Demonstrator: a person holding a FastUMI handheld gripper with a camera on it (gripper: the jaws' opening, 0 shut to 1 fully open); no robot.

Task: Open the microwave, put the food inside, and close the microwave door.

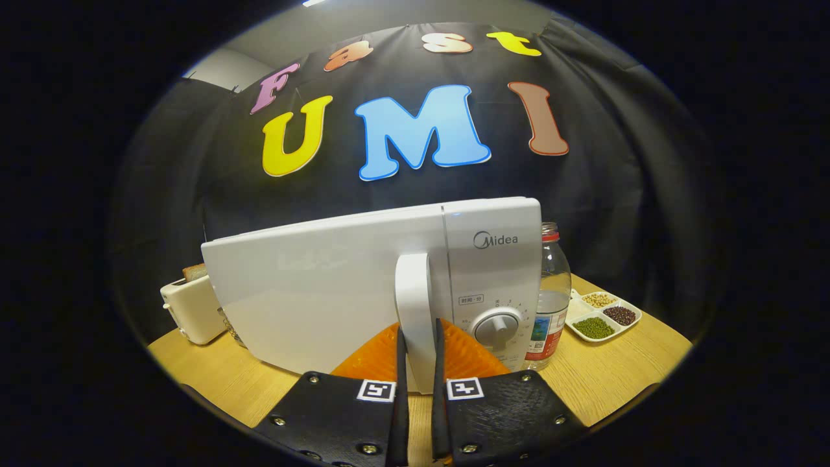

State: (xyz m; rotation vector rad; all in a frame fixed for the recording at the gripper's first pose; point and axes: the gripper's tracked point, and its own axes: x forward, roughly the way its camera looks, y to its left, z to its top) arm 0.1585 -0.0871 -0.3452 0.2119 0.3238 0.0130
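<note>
1. The wooden worktop (603,383) carries everything here.
2. The white microwave (337,292) stands in the middle of the worktop. Its door is closed. A round dial (496,327) sits on its panel, right of the door.
3. The tall white door handle (415,311) stands upright on the front of the microwave.
4. The gripper (420,340) is right at the handle. Its jaws are clenched on the door handle, one finger pressing on each side.
5. A white toaster (191,308) stands to the left of the microwave, with a slice of bread (194,272) poking out of the top.
6. A clear water bottle (550,298) with a red label stands just beside the microwave on the right.
7. A small white tray (632,321) lies further right. It has little boxes holding green, dark red and pale beans.
</note>
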